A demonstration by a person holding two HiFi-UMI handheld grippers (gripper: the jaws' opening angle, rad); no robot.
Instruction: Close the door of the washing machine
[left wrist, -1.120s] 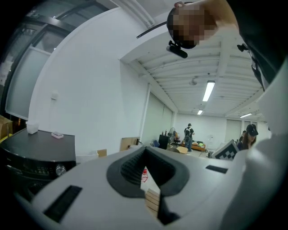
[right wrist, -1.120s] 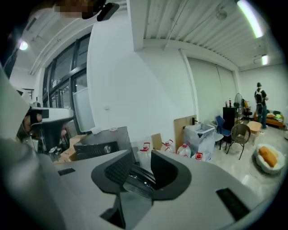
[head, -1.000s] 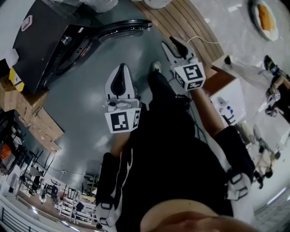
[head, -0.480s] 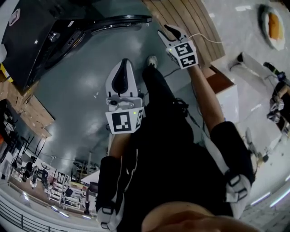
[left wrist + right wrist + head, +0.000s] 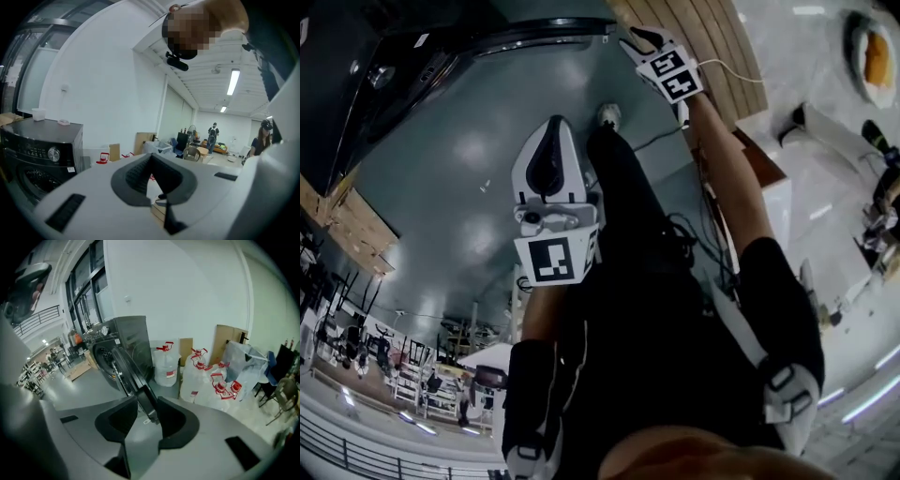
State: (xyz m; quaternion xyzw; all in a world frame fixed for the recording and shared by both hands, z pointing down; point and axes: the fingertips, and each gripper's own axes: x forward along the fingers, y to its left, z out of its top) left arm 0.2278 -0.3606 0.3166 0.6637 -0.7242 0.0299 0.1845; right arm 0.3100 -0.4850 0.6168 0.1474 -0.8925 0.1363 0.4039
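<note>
Washing machine (image 5: pixel 347 84), dark and boxy, stands at the far left of the head view on the grey floor (image 5: pixel 459 197). Its door (image 5: pixel 539 37) is swung wide open and reaches rightward along the top of that view.

Below the door, near the middle, the left tool (image 5: pixel 553 141) is held over the floor, well apart from both machine and door. In the left gripper view its jaws are pressed together on nothing, and the machine's front shows off to the left.

Just right of it, a shoe (image 5: pixel 607 114) of the person rests on the floor.

Further right, the right tool (image 5: pixel 639 39) is stretched out close to the free end of the door. In the right gripper view its jaws are spread, and the door's edge (image 5: pixel 140 399) shows in the gap between them. Whether a jaw touches it cannot be told.

Wooden boards (image 5: pixel 703 37) lie at the far right, and plastic jugs (image 5: pixel 201 376) with red caps stand beside the machine.
</note>
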